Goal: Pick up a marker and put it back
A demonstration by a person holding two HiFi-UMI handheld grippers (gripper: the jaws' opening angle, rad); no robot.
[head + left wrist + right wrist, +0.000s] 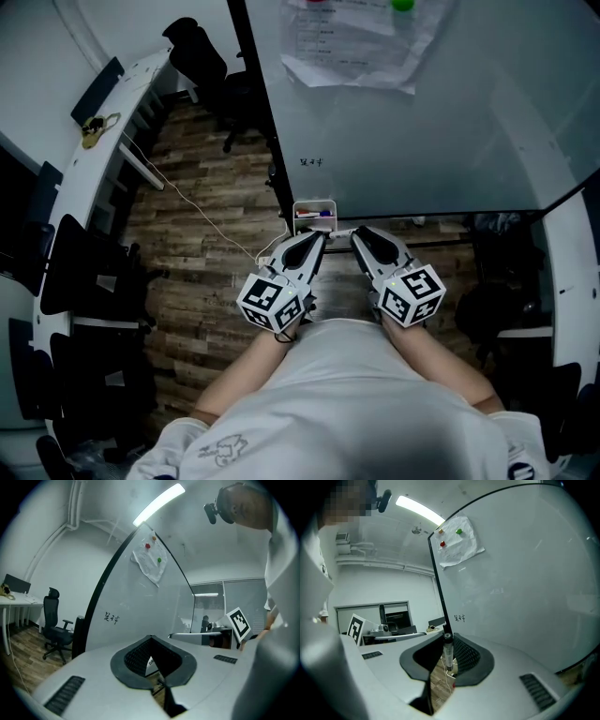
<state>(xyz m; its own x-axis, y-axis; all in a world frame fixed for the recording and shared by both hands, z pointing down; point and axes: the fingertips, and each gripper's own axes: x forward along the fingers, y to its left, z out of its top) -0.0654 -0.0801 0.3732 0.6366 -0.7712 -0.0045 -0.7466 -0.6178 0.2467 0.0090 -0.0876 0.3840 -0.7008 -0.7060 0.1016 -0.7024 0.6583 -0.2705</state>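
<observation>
Holding a marker in the right gripper (pixel 357 235), near the foot of the whiteboard (pixel 422 131).
Right gripper jaws are clamped on the marker (pixel 448 654), which stands upright between the pads in the right gripper view. Left gripper (pixel 321 237) has its jaws drawn together with nothing between them. The two grippers sit side by side close to the person's body, tips towards the board's lower edge. A small white tray (pixel 314 203) hangs at that edge, just beyond the tips, and what lies in it is too small to tell. High on the board a paper sheet (pixel 356 52) is pinned by red and green magnets. Wood floor (pixel 197 253) lies below.
</observation>
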